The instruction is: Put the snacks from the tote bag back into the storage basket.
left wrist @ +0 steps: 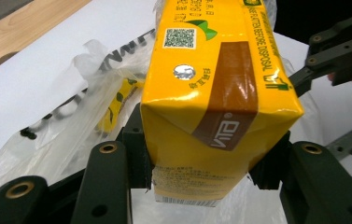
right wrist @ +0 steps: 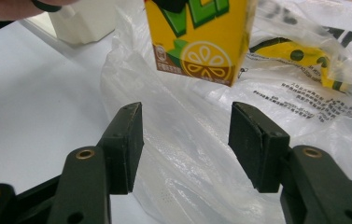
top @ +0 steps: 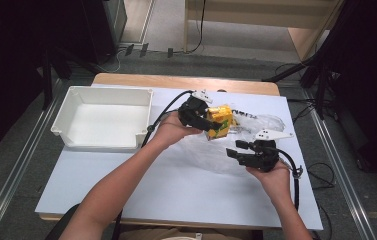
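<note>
Sitting at the far left of the white surface, an empty white bin stands well apart from the work. Right of it, the left gripper has its fingers clenched on a yellow drink carton, pressing both of its sides and holding it clear above a crumpled clear plastic bag. Inside that bag lies another yellow pack. Farther right and nearer the person, the right gripper hovers over the bag, its fingers released and spread with nothing between them.
</note>
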